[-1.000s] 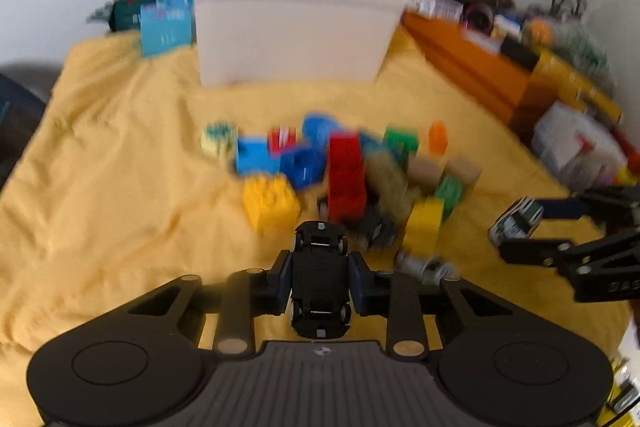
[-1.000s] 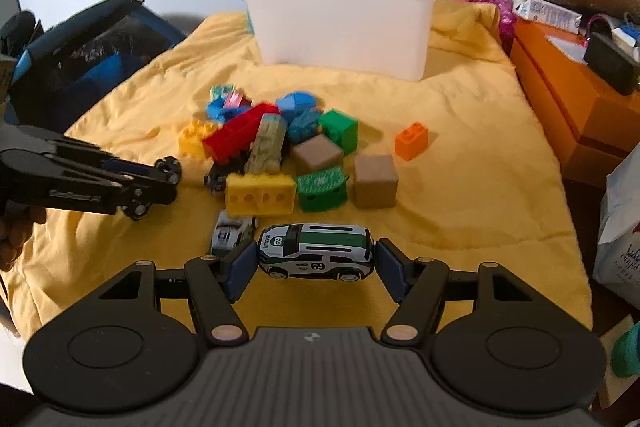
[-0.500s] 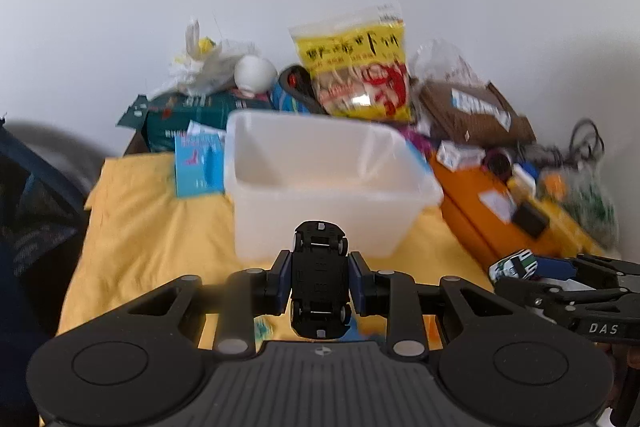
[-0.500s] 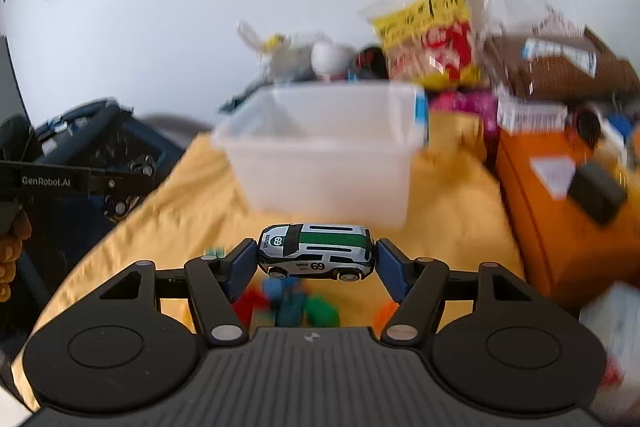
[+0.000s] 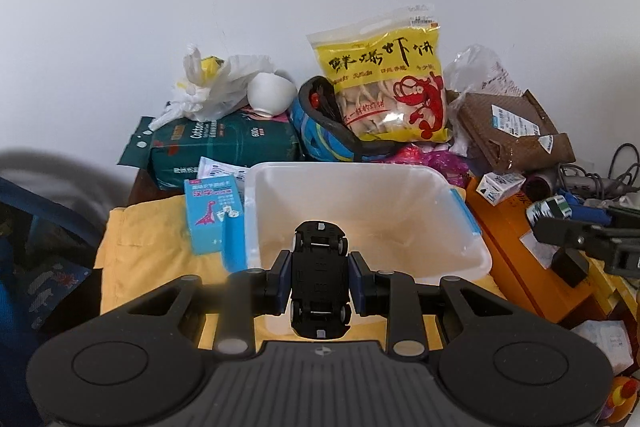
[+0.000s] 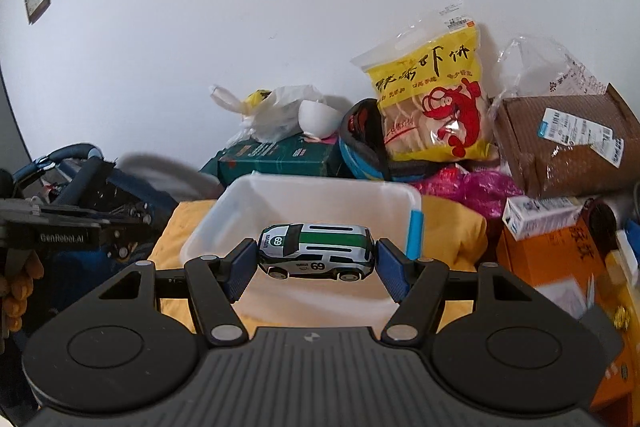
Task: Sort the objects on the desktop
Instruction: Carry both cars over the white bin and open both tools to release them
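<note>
My left gripper (image 5: 319,281) is shut on a black toy car (image 5: 319,279), held underside up, just above the near rim of the white plastic bin (image 5: 460,223). My right gripper (image 6: 316,259) is shut on a silver and green toy car numbered 69 (image 6: 316,251), held sideways above the near edge of the same bin (image 6: 208,227). The bin looks empty inside. The right gripper with its car also shows at the right of the left wrist view (image 5: 552,211). The left gripper shows at the left of the right wrist view (image 6: 120,231).
The bin stands on a yellow cloth (image 5: 136,239). Behind it are a yellow snack bag (image 5: 388,87), a green pack (image 5: 224,147), a blue dinosaur box (image 5: 212,215) and a brown parcel (image 5: 508,131). An orange box (image 5: 516,259) lies to the right, a dark blue bag (image 6: 80,179) to the left.
Both grippers have lifted from the pile of blocks on the cloth and moved forward to the bin, each still holding its car. The blocks have dropped out of view.
</note>
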